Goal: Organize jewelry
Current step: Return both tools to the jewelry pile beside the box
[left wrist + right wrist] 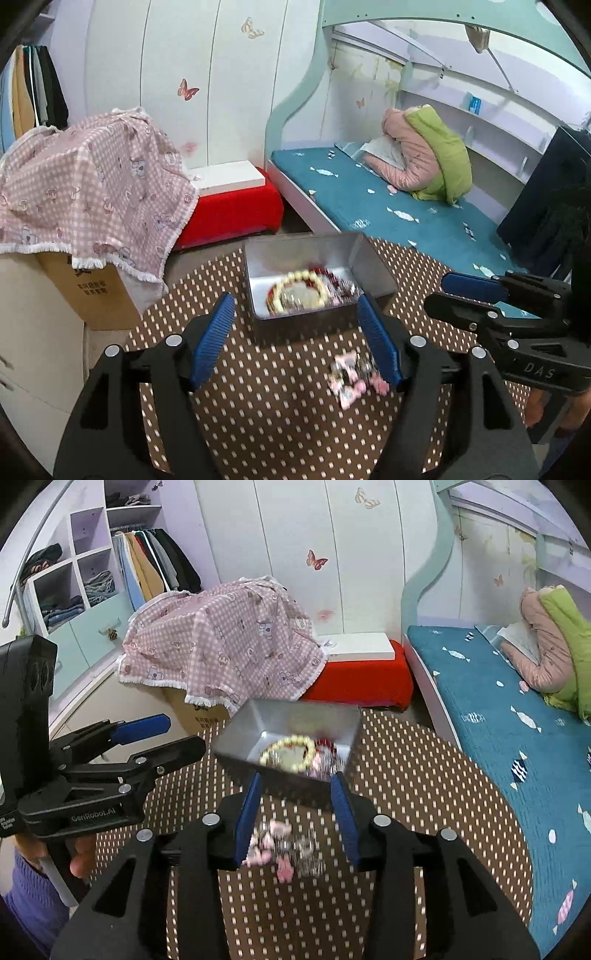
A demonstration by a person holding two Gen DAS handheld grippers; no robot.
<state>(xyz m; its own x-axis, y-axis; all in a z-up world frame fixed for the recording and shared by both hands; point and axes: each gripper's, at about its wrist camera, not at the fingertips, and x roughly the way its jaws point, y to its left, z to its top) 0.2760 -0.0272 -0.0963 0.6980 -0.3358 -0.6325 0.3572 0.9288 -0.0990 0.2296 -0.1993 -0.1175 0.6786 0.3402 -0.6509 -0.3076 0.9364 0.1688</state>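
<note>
Both grippers parted, nothing gripped, above pink hair clips (280, 849).
"GenRobot.AI" read on left gripper (173, 734); "DAS" on right gripper (456, 291); metal box (266, 328) holds bead bracelet (301, 291).

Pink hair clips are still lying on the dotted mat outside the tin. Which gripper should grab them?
Right, probably. The right gripper stands open with the pink bow clips between its blue pads. The left gripper, also open, has them beside its right pad, off centre, facing the grey metal box.

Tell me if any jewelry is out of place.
Yes: a pink and silver jewelry cluster lies loose on the dotted table mat, outside the metal box where the cream bead bracelet and other pieces sit.
</note>
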